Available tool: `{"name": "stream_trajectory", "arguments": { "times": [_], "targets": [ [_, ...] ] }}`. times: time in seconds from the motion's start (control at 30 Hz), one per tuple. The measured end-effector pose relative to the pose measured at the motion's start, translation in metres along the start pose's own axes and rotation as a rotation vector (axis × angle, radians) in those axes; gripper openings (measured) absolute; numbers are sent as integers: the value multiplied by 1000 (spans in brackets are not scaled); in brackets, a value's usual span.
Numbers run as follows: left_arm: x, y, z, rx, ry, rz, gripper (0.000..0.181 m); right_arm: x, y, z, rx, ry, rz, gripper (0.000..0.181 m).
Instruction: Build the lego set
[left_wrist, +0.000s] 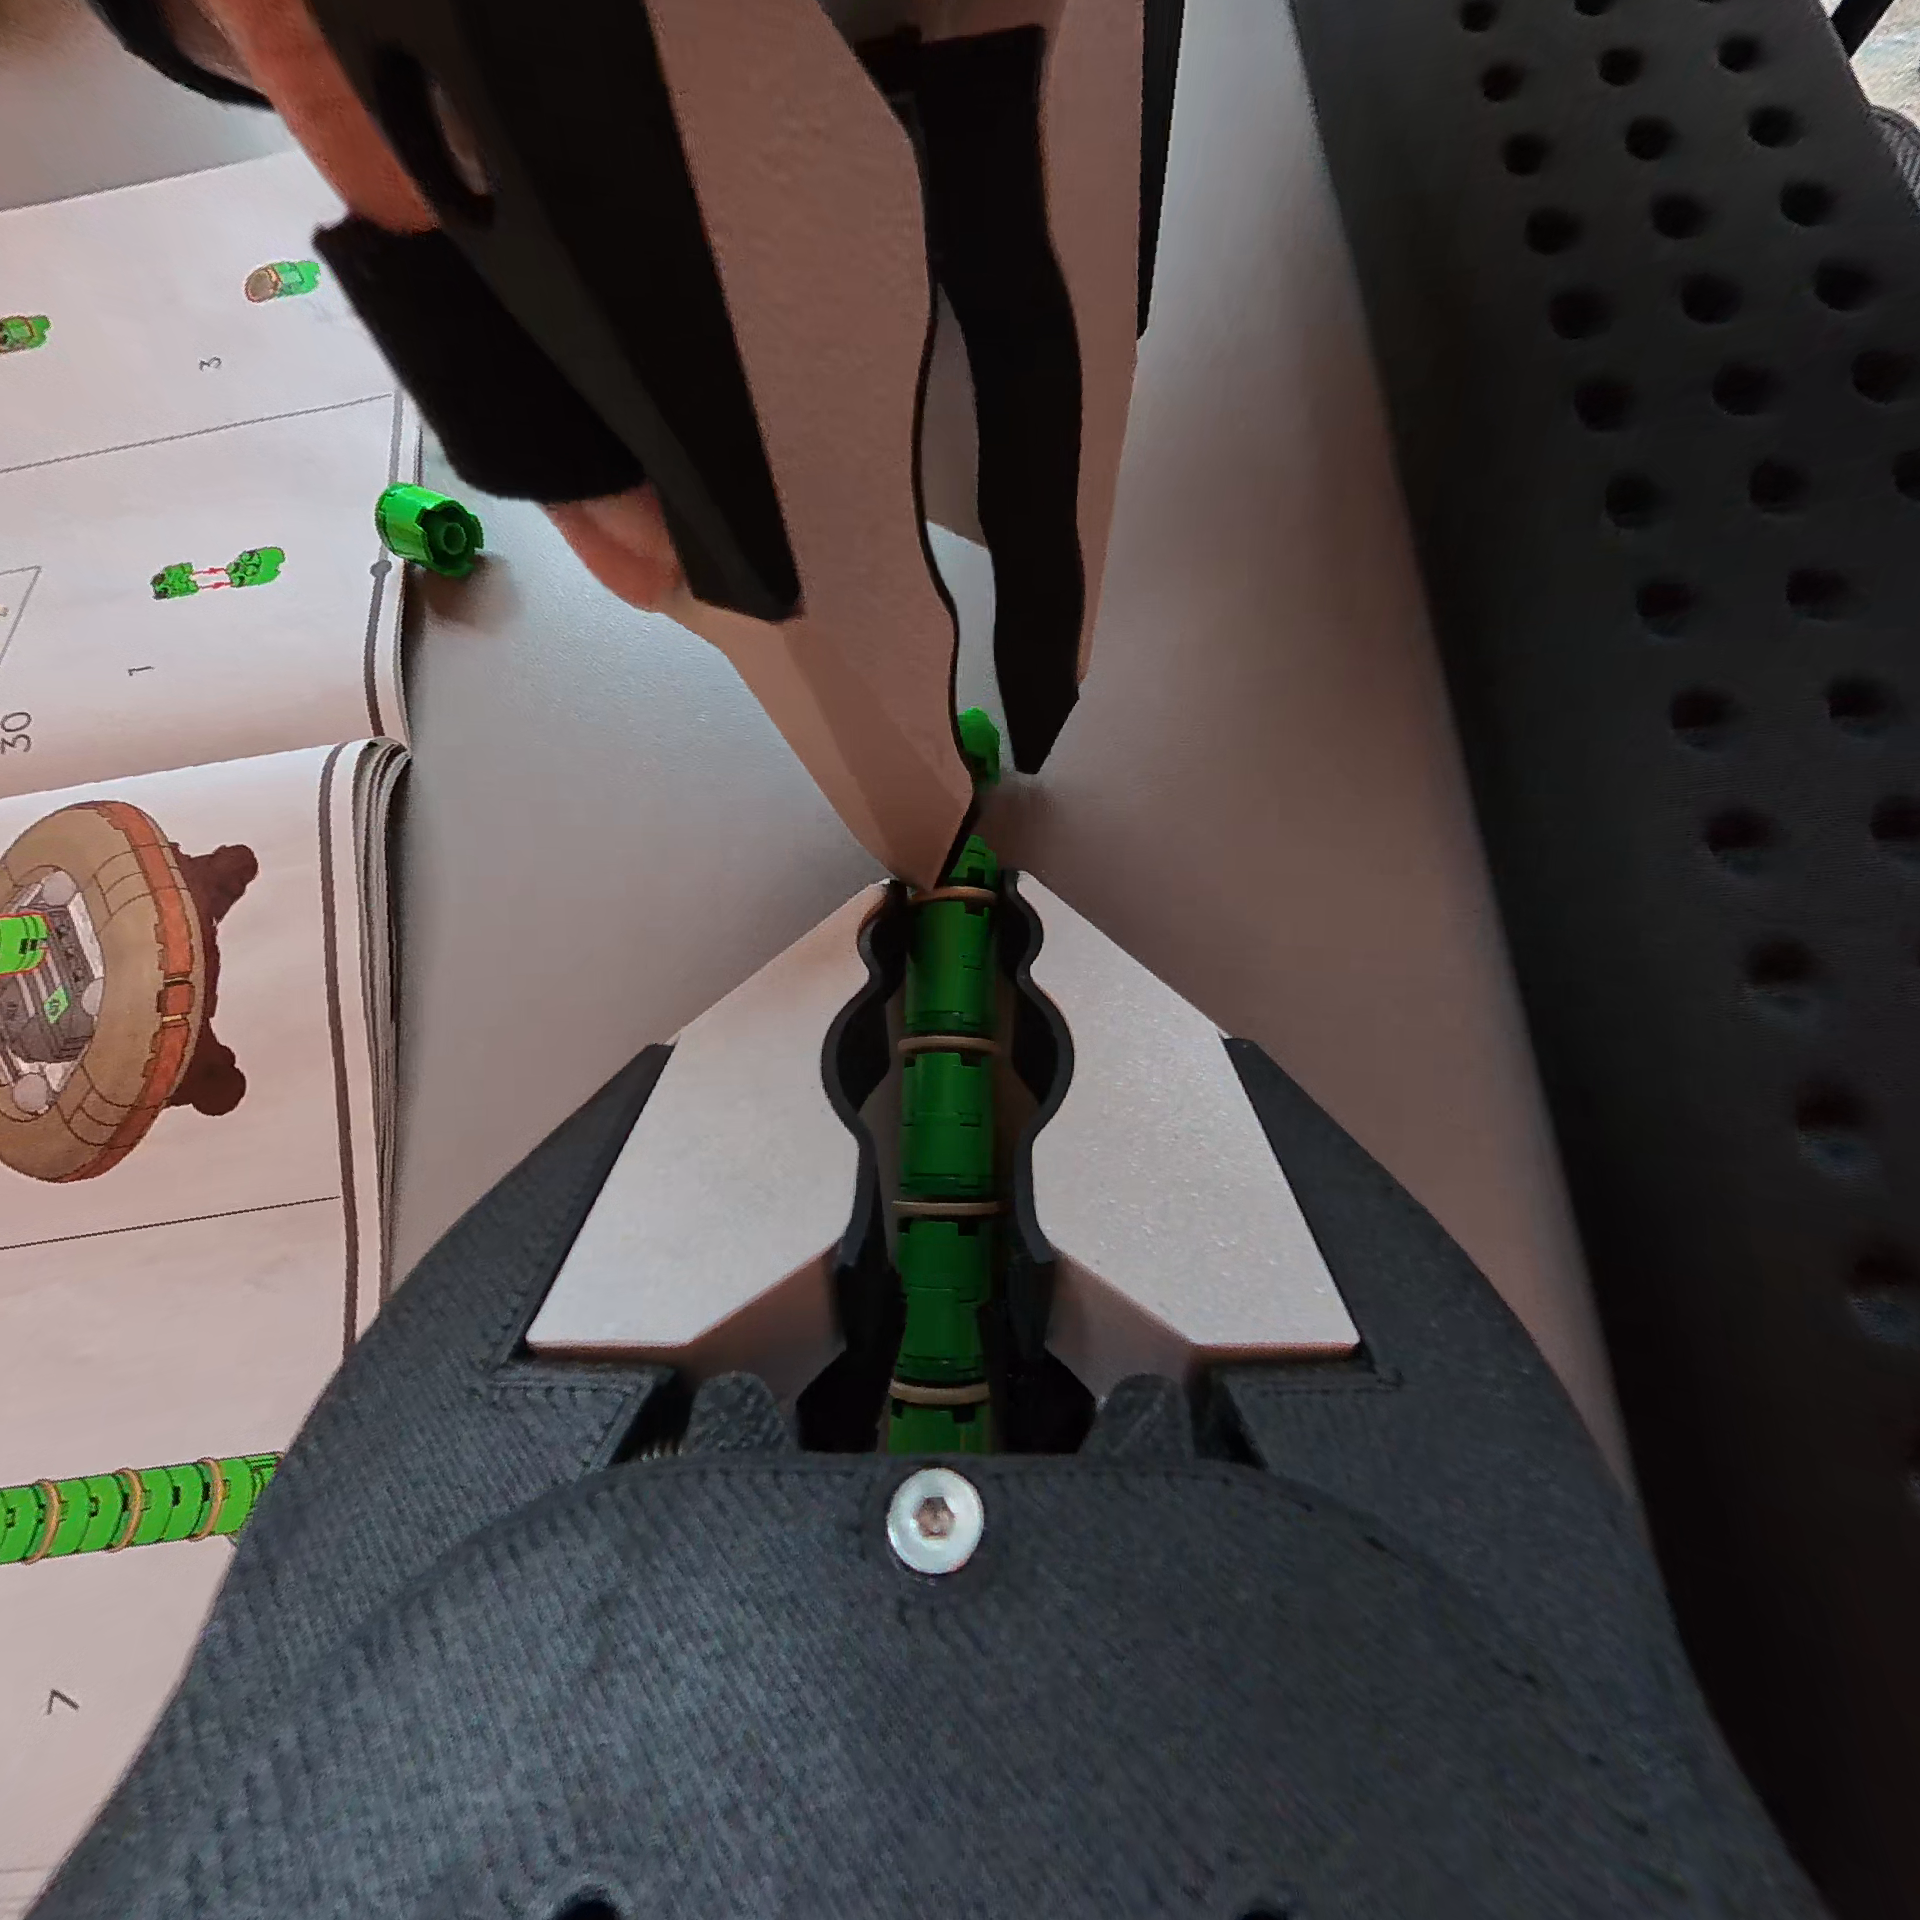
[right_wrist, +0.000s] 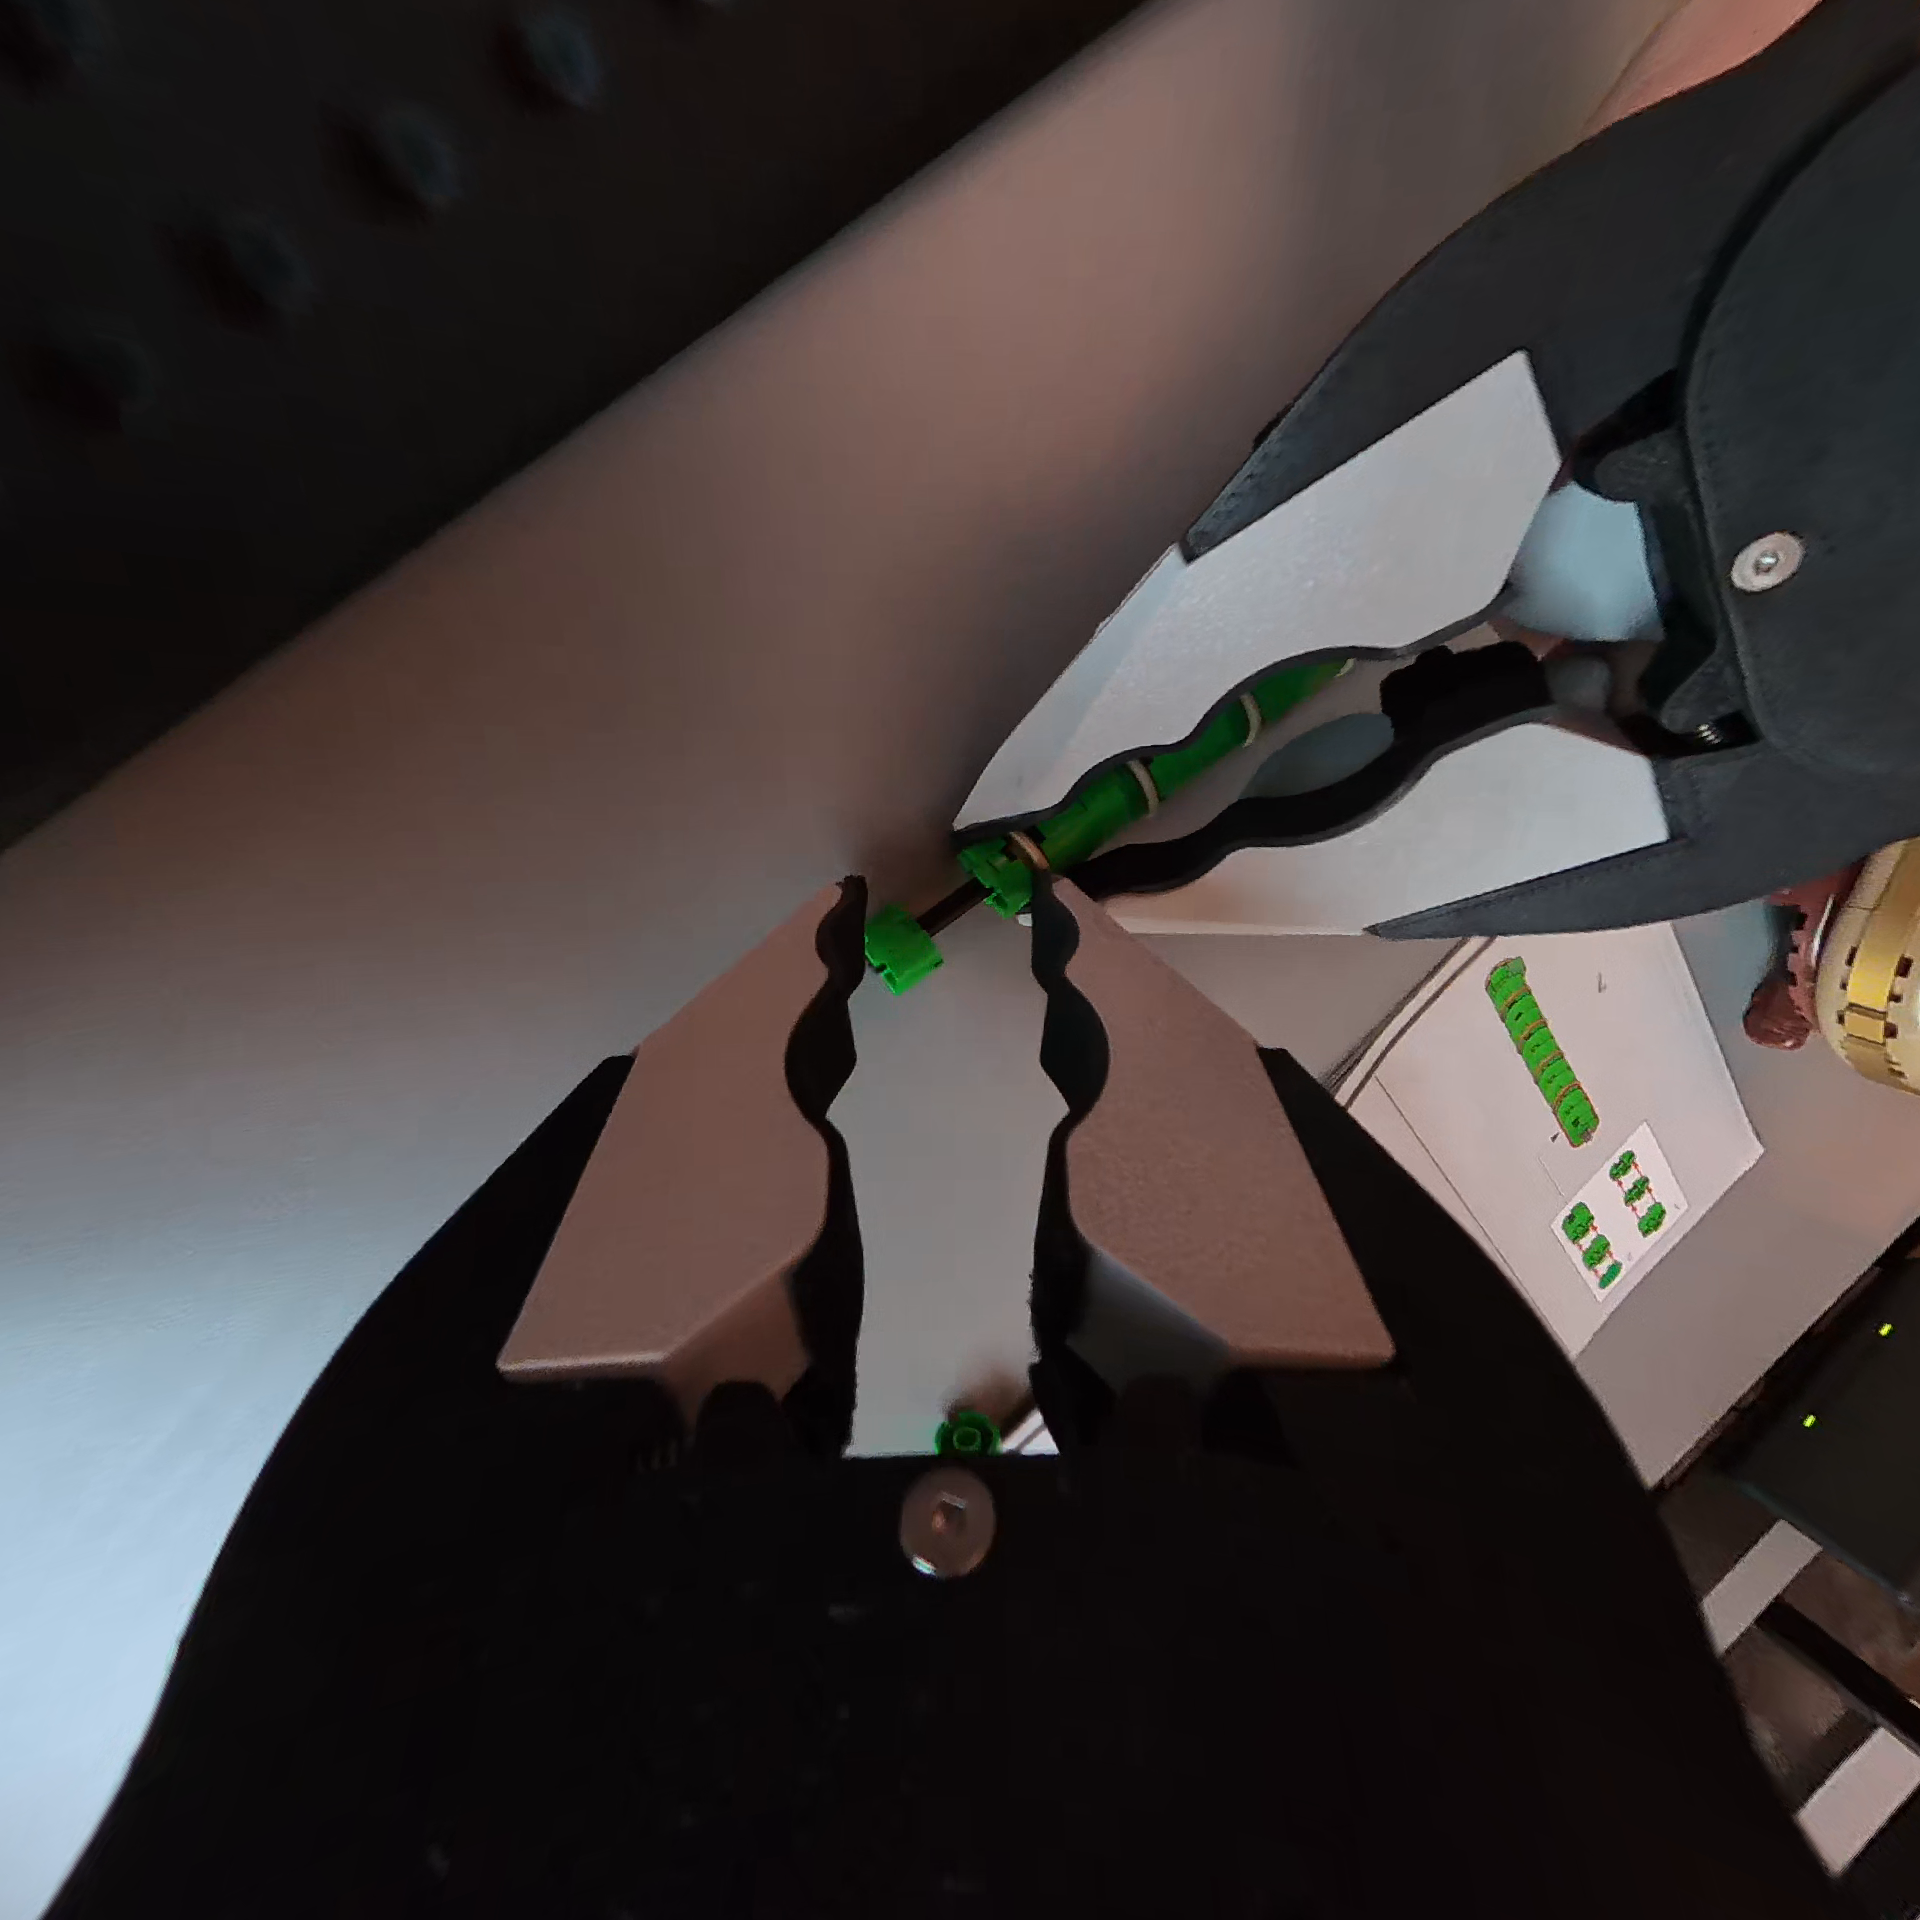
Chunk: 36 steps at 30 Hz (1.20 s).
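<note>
Left gripper (left_wrist: 951, 883): black printed body with pale finger plates, fingers clamped lengthwise along the green stalk of stacked round lego pieces with tan rings (left_wrist: 948, 1122).
Green stalk: lay in the channel between the left fingers, its tip poking just past their ends; a thin black axle (right_wrist: 951, 909) ran out of that tip.
Small green round piece (right_wrist: 900, 958): sat on the far end of the axle, apart from the stalk's tip, just beside the tip of one right finger.
Right gripper (right_wrist: 948, 902): fingers stood apart, tips on either side of the bare axle, not pressed on anything that showed.
Loose green round stud piece (left_wrist: 428, 530): lay on the grey tabletop (left_wrist: 623, 831), beside the open instruction booklet (left_wrist: 187, 935).
Tan and brown round lego model (right_wrist: 1870, 997): stood near the booklet, well apart from the grippers.
Black perforated chair back (left_wrist: 1662, 520): beyond the table edge.
</note>
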<state>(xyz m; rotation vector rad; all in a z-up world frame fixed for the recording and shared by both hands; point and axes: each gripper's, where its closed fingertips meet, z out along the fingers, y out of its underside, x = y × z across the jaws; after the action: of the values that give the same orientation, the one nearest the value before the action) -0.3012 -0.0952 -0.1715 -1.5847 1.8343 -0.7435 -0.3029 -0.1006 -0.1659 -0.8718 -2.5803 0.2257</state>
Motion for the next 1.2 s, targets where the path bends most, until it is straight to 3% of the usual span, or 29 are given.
{"name": "stream_trajectory", "arguments": {
  "times": [0.63,0.67,0.7,0.73,0.83,0.97,1.07,1.2],
  "targets": [
    [1,1,0,8,20,-9,17,-1,1,-3,-96,-55,-68,23],
    [1,1,0,8,21,-11,16,-16,2,-6,-93,-147,-88,0],
    [0,4,-3,-3,17,-13,16,-45,6,-4,-106,-315,-76,0],
    [-3,7,-6,-12,9,-21,17,-48,-2,-6,-58,-307,-35,0],
    [-1,6,-6,-7,16,-10,16,-18,18,-7,-175,-51,-140,6],
    [0,5,-5,-19,-4,17,16,-10,11,-12,-106,-22,59,4],
    [0,6,-6,-1,0,-9,16,6,2,-16,17,66,308,24],
    [-1,6,-6,1,-5,-20,17,32,-4,-27,305,240,661,39]
  ]
}}
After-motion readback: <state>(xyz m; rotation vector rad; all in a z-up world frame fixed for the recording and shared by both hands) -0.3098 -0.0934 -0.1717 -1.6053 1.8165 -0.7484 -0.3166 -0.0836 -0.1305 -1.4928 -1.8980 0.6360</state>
